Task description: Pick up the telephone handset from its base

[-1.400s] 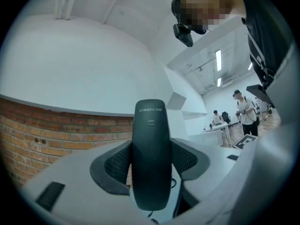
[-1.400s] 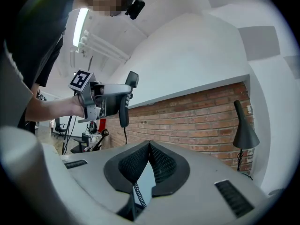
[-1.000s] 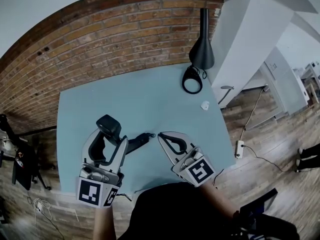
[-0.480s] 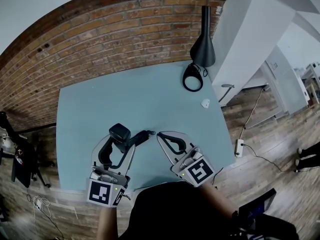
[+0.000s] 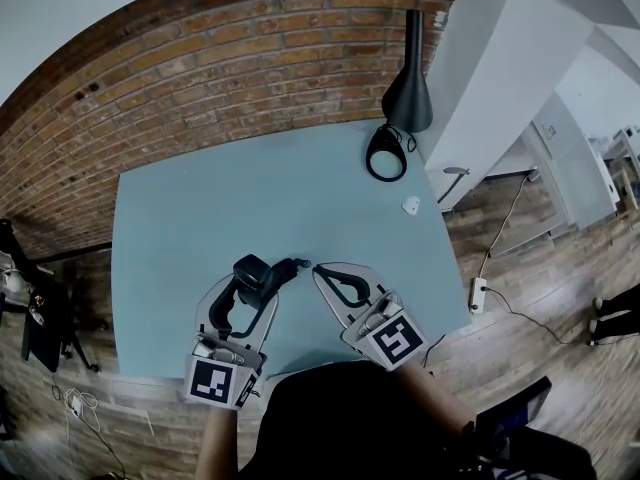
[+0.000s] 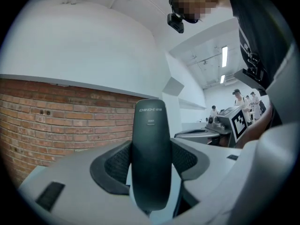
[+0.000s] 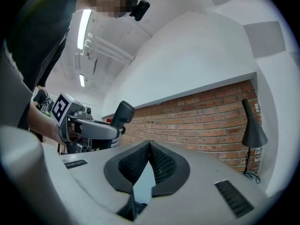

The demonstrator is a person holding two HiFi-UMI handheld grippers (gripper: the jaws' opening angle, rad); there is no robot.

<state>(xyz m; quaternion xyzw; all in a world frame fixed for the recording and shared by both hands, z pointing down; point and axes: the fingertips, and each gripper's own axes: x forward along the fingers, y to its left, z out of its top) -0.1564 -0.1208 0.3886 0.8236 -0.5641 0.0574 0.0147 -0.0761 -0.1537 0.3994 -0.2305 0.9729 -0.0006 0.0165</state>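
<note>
The black telephone handset stands upright between the jaws of my left gripper, which is shut on it above the blue-grey table. In the left gripper view the handset fills the gap between the ribbed pads. A low dark piece, apparently the base, lies on the table just right of the handset, partly hidden. My right gripper points at that piece from the right, its jaws shut with nothing between them. In the right gripper view the left gripper's fingers and the handset show at the left.
A black desk lamp stands at the table's far right corner with a dark ring at its foot. A small white object lies near the right edge. A brick wall runs behind the table.
My left gripper has carried the handset to the right and nearer to me, closer to the right gripper. The right gripper has barely moved.
</note>
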